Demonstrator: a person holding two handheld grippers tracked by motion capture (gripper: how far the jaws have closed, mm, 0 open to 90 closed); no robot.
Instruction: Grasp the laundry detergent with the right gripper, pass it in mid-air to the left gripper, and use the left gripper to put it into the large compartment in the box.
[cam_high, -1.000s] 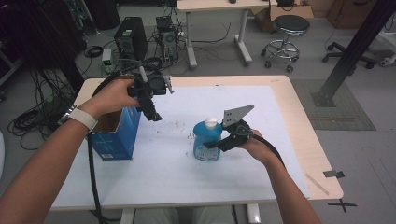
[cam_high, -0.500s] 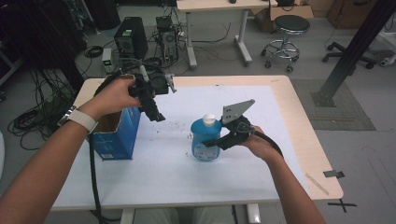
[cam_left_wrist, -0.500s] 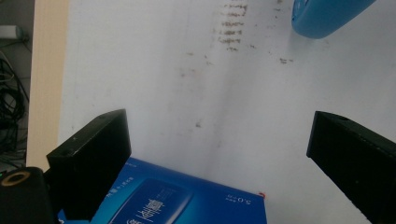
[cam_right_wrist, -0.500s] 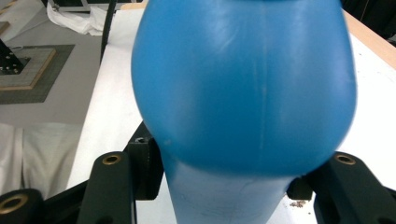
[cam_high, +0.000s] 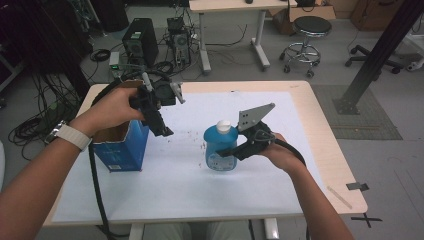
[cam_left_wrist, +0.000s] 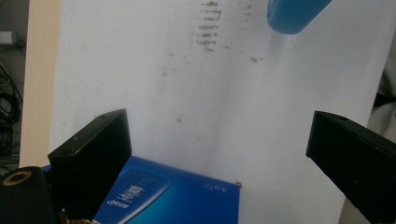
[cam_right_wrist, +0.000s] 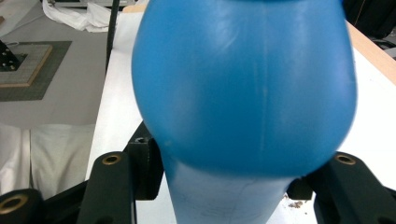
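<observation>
A blue plastic bottle (cam_high: 218, 150) with a white cap (cam_high: 223, 125) stands upright near the middle of the white table cover. My right gripper (cam_high: 231, 150) is shut on its lower body from the right. In the right gripper view the bottle (cam_right_wrist: 243, 84) bulges between the two jaws of that gripper (cam_right_wrist: 233, 191). An open blue carton (cam_high: 122, 147) stands at the left. My left gripper (cam_high: 161, 126) hangs open in the air by the carton's upper right corner. In the left gripper view its jaws (cam_left_wrist: 217, 140) are wide apart over the carton (cam_left_wrist: 163, 198), with the bottle (cam_left_wrist: 294, 11) far ahead.
The white sheet (cam_high: 175, 190) covers most of the wooden table (cam_high: 325, 130) and carries small brown specks (cam_left_wrist: 208, 28) between carton and bottle. Cables trail from both grippers. Beyond the far edge are computer towers (cam_high: 137, 40), a desk and a stool (cam_high: 306, 30).
The right gripper and the bottle have shifted very slightly to the left. The left gripper stays in about the same place, still open.
</observation>
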